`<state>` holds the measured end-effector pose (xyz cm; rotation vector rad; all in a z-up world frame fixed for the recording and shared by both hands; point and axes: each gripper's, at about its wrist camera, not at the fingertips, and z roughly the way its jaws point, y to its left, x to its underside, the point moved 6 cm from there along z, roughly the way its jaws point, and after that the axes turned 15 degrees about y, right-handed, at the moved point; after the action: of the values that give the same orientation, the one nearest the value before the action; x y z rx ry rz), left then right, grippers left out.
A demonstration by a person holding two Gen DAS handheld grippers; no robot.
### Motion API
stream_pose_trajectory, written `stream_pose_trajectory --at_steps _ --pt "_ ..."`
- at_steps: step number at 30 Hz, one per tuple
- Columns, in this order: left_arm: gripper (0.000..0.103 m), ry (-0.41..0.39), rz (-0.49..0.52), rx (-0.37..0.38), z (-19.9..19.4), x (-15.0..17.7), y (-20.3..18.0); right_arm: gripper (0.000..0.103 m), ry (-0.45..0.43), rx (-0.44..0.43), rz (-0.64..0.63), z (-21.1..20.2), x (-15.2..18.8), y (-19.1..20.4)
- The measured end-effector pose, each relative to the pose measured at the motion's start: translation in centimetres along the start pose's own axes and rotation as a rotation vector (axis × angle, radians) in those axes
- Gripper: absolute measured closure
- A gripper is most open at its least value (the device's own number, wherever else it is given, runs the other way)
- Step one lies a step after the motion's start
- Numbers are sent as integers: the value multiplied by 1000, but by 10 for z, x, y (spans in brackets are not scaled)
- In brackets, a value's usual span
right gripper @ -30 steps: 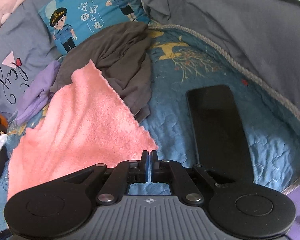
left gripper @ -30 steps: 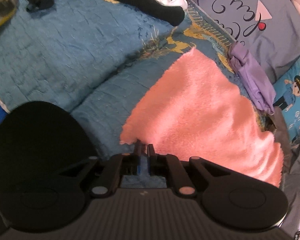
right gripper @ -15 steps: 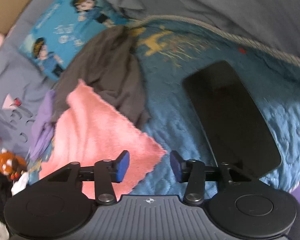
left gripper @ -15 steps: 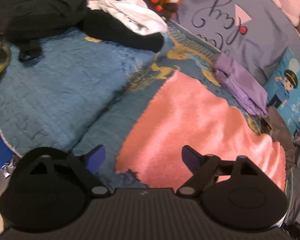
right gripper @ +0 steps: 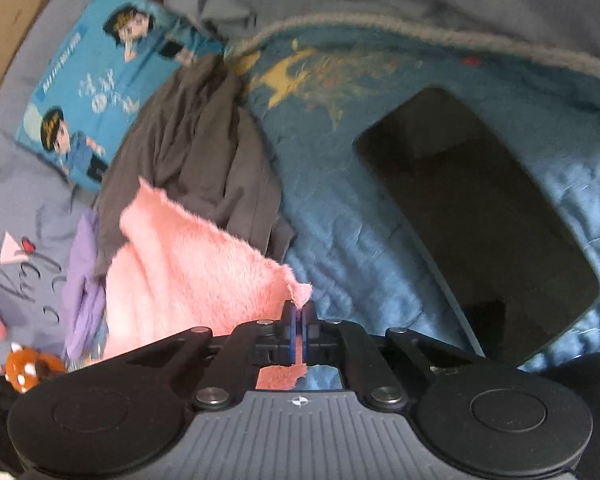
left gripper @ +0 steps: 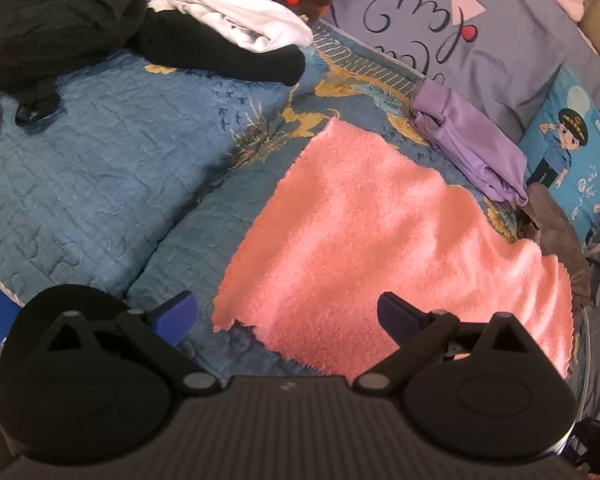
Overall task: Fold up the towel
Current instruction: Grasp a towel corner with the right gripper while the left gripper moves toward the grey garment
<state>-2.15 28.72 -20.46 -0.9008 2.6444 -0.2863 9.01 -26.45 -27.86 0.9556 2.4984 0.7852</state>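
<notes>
Black garments (left gripper: pixel 100 28) with a crumpled white cloth (left gripper: pixel 240 16) are seen heaped at the far left of the blue quilted bedspread (left gripper: pixel 100 168), apparently pushed aside so that working room is left; the fluffy pink towel (left gripper: pixel 380 248) is spread flat on the bedspread, presumably laid out so that its corners can be reached; the left gripper (left gripper: pixel 287 316) is held above the towel's near edge, its jaws having just been opening to their widest, with nothing pressed between the blue pads, so that corner is judged released or not yet taken; a folded lilac cloth (left gripper: pixel 468 152) lies just beside the towel's far edge, and a grey-brown garment (right gripper: pixel 192 152) is overlapped by its far corner; in the right wrist view the right gripper (right gripper: pixel 299 320) is closed tight on the towel's near right corner, which is pinched and lifted, likely for carrying across in a fold; a flat black rectangular slab (right gripper: pixel 480 216) rests well apart at right.
</notes>
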Motion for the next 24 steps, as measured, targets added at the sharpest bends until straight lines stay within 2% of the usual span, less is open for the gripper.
stream_pose_trajectory --at_steps 3,6,12,19,22,24 --pt "4 0 23 -5 1 1 -4 101 -36 2 7 -19 -7 -9" --pt "4 13 34 -4 5 2 -7 101 -31 13 -2 -29 -13 -17" --pt "4 36 36 -22 12 6 -6 101 8 30 -26 -19 -10 -18" --pt "4 30 -26 -59 13 -4 14 101 4 55 -47 -14 -8 -14" --pt "4 33 -20 -44 11 -11 11 101 9 53 -41 -14 -8 -15" --pt "4 38 30 -16 10 -17 -7 101 11 51 -40 -13 -8 -15"
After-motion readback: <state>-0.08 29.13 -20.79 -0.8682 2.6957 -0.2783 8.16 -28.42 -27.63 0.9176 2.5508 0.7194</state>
